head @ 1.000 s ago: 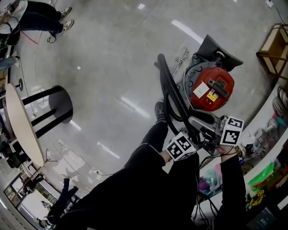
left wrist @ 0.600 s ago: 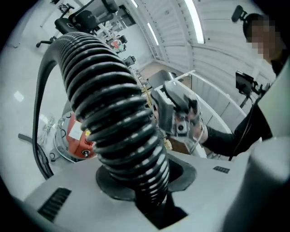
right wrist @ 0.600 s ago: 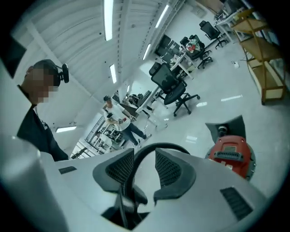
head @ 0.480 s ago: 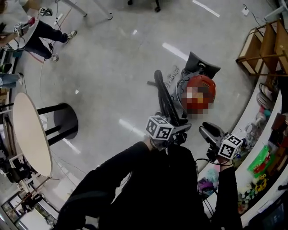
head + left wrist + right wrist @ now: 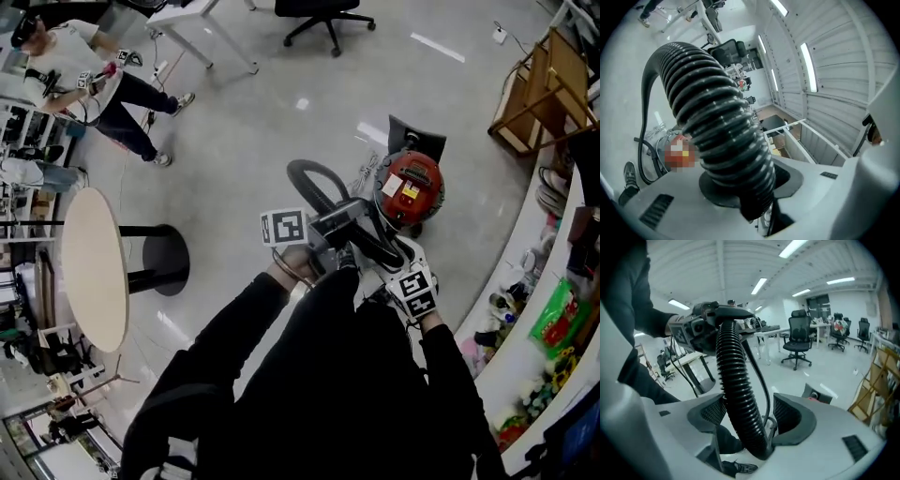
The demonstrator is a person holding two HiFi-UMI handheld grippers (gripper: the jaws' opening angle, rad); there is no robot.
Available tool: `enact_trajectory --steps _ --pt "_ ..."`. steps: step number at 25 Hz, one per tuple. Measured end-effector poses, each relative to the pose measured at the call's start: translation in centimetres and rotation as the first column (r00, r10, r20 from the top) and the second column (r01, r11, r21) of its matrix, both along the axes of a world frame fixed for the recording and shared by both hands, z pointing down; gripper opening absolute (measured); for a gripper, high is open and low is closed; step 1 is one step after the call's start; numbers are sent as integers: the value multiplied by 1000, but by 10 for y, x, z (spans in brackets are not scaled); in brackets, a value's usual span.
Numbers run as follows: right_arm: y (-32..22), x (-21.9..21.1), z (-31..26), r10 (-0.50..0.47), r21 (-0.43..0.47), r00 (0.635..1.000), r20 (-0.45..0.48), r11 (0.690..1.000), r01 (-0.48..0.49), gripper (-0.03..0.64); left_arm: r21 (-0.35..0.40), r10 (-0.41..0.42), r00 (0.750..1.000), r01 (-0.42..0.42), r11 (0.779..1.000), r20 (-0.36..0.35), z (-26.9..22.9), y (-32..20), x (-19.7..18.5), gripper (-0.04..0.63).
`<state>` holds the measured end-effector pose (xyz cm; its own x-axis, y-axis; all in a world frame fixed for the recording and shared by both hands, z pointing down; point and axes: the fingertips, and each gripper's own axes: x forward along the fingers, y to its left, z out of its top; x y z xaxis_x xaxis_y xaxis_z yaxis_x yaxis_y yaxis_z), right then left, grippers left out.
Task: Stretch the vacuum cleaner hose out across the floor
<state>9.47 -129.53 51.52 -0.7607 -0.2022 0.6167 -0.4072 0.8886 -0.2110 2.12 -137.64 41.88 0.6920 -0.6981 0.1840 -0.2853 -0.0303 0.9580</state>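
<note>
A red canister vacuum cleaner [image 5: 410, 187] stands on the glossy floor ahead of me. Its black ribbed hose [image 5: 309, 176] arches up from it to my hands. My left gripper [image 5: 333, 225] is lifted and shut on the hose [image 5: 712, 108]; its jaws closed on it within the last second. My right gripper [image 5: 389, 262] sits just below and to the right. Its jaws have just been opening, and the hose [image 5: 736, 376] runs between the pads [image 5: 790, 416], leaning on the left one and clear of the right one. In the right gripper view the left gripper [image 5: 710, 317] shows holding the hose's upper end.
A round table [image 5: 89, 267] on a black base stands at the left. An office chair [image 5: 323, 14] is at the back, and a wooden shelf [image 5: 544, 84] at the far right. A cluttered counter [image 5: 553, 319] runs along the right. A person [image 5: 94, 80] stands at the far left.
Both grippers have risen. The left one has lifted the hose up and to the left. The right one swung out to the right, then came back under the hose.
</note>
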Motion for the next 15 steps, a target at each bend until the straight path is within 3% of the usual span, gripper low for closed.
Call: enact_trajectory --steps 3,5,7,11,15 --pt "14 -1 -14 -112 124 992 -57 985 118 294 35 -53 998 53 998 -16 -26 15 3 144" --pt "28 -4 -24 -168 204 981 -100 961 186 169 55 -74 997 76 996 -26 -37 24 3 144" --pt "36 -9 -38 -172 258 978 -114 946 196 165 74 -104 994 107 992 -46 -46 29 -5 154" --pt "43 -28 -57 -190 292 970 -152 929 227 164 81 -97 991 105 991 -96 -48 52 -32 269" --pt "53 -71 -66 -301 307 922 -244 878 368 163 47 -99 965 114 992 -241 -38 104 -85 323"
